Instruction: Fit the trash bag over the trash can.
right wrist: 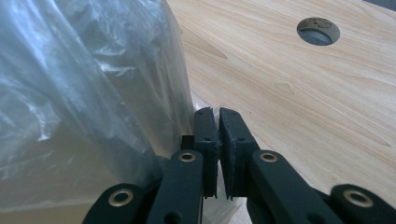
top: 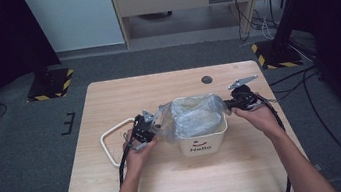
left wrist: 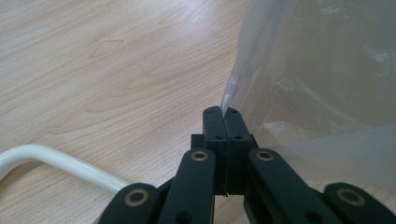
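The thin, limp, slippery plastic bag (top: pixel 194 115) lining the white bin (top: pixel 202 142) mid-table is best held at its rim, where the left gripper (top: pixel 148 124) pinches it shut and the right gripper (top: pixel 232 103), barely parted, seems to hold its edge.

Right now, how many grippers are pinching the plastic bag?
2: the left gripper pinches the plastic bag at its left edge, the right gripper at its right edge.

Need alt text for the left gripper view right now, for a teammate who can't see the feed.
The left gripper has its two black jaws shut on the edge of a clear plastic bag, which rises up the right side of the picture. Below lies a light wooden table, with a curved white handle at lower left.
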Demonstrator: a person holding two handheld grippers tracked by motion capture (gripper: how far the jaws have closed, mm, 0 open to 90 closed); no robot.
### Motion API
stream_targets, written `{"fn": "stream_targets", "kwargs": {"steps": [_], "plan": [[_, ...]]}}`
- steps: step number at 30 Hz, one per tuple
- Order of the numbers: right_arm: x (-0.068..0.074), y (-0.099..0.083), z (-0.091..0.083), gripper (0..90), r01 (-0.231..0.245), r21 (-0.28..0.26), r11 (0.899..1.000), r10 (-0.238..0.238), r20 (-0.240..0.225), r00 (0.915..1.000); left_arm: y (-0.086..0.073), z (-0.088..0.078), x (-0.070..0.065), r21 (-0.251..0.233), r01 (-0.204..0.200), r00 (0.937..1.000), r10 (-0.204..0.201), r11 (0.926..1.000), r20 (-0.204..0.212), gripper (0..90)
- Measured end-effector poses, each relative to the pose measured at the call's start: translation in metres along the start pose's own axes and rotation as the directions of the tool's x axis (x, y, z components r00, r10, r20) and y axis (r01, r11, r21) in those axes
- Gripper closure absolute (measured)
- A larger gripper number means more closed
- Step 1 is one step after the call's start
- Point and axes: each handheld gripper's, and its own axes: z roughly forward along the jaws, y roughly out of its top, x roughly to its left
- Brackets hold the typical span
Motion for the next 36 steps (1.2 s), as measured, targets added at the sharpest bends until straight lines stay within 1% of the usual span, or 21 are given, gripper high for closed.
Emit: {"fn": "stream_targets", "kwargs": {"steps": [3, 5, 6, 7, 8, 9, 10, 11, 14, 15, 16, 17, 19, 22, 24, 26, 27, 31, 33, 36], "plan": [[-0.001, -0.002, -0.001, 84.8, -0.004, -0.004, 1.0, 0.004, 0.002, 1.0, -0.003, 0.002, 0.0, 0.005, 0.005, 1.0, -0.005, 1.0, 0.005, 90.0], [-0.003, -0.002, -0.003, 82.8, -0.011, -0.009, 1.0, 0.011, 0.008, 0.9999, -0.003, 0.001, 0.0, -0.001, 0.003, 1.0, -0.003, 1.0, 0.003, 90.0], [-0.003, -0.003, -0.005, 79.9, -0.012, -0.022, 1.0, 0.012, 0.02, 0.9997, -0.002, -0.001, 0.002, -0.009, 0.002, 1.0, -0.002, 1.0, 0.0, 90.0], [-0.004, -0.002, -0.007, 76.6, -0.012, -0.036, 0.999, 0.013, 0.027, 0.9995, -0.002, -0.003, 0.002, -0.031, 0.016, 0.9999, -0.016, 0.9994, -0.003, 90.0], [-0.004, -0.002, -0.01, 72.4, -0.02, -0.053, 0.998, 0.022, 0.04, 0.999, -0.001, -0.006, 0.004, -0.046, 0.007, 0.9999, -0.008, 0.9989, -0.008, 90.0], [-0.005, -0.001, -0.013, 69.5, -0.025, -0.077, 0.997, 0.029, 0.05, 0.9983, 0.0, -0.009, 0.005, -0.066, 0.015, 0.9997, -0.016, 0.9977, -0.017, 89.0], [-0.005, 0.0, -0.016, 65.8, -0.03, -0.101, 0.994, 0.036, 0.05, 0.9981, 0.001, -0.011, 0.005, -0.092, 0.031, 0.999, -0.034, 0.9953, -0.028, 82.7], [-0.006, 0.001, -0.019, 62.0, -0.026, -0.12, 0.992, 0.032, 0.056, 0.9979, 0.001, -0.014, 0.007, -0.093, 0.022, 0.9991, -0.026, 0.9955, -0.035, 79.3], [-0.006, 0.005, -0.026, 55.8, -0.032, -0.145, 0.989, 0.043, 0.073, 0.9964, 0.001, -0.022, 0.01, -0.11, 0.032, 0.9985, -0.036, 0.9934, -0.04, 77.4], [-0.007, 0.006, -0.028, 53.6, -0.035, -0.16, 0.987, 0.049, 0.081, 0.9955, 0.001, -0.023, 0.011, -0.115, 0.035, 0.9983, -0.04, 0.9927, -0.042, 74.9], [-0.007, 0.007, -0.029, 52.1, -0.04, -0.17, 0.985, 0.055, 0.082, 0.9952, 0.001, -0.026, 0.012, -0.135, 0.04, 0.9982, -0.046, 0.99, -0.039, 71.3], [-0.008, 0.009, -0.031, 51.0, -0.042, -0.183, 0.982, 0.058, 0.085, 0.9946, 0.001, -0.029, 0.013, -0.144, 0.037, 0.9982, -0.043, 0.9888, -0.041, 70.7], [-0.008, 0.011, -0.034, 51.3, -0.044, -0.197, 0.979, 0.064, 0.095, 0.9935, 0.002, -0.034, 0.013, -0.15, 0.023, 0.9983, -0.031, 0.9884, -0.049, 67.9], [-0.006, 0.014, -0.042, 57.2, -0.037, -0.212, 0.977, 0.057, 0.092, 0.9941, 0.001, -0.042, 0.015, -0.172, 0.014, 0.9973, -0.026, 0.985, -0.069, 63.0], [-0.004, 0.016, -0.049, 61.9, -0.024, -0.226, 0.974, 0.046, 0.095, 0.9944, 0.0, -0.046, 0.016, -0.17, 0.001, 0.9968, -0.015, 0.9854, -0.079, 62.3], [-0.002, 0.017, -0.058, 64.0, -0.014, -0.242, 0.97, 0.038, 0.096, 0.9946, -0.003, -0.052, 0.019, -0.175, 0.006, 0.9968, -0.019, 0.9846, -0.077, 62.1], [0.0, 0.018, -0.064, 64.4, -0.008, -0.248, 0.969, 0.031, 0.089, 0.9956, -0.004, -0.054, 0.019, -0.176, 0.009, 0.9967, -0.023, 0.9844, -0.078, 62.0], [0.009, 0.018, -0.079, 61.5, 0.014, -0.267, 0.963, 0.001, 0.059, 0.9983, -0.011, -0.068, 0.019, -0.194, 0.01, 0.9975, -0.024, 0.981, -0.066, 62.0], [0.015, 0.019, -0.084, 58.7, 0.02, -0.28, 0.96, -0.007, 0.045, 0.9989, -0.014, -0.076, 0.018, -0.214, 0.014, 0.9982, -0.026, 0.9768, -0.054, 61.4], [0.022, 0.022, -0.09, 54.6, 0.029, -0.3, 0.953, -0.023, 0.024, 0.9995, -0.017, -0.085, 0.014, -0.234, -0.001, 0.9988, -0.011, 0.9723, -0.047, 60.0]]}}
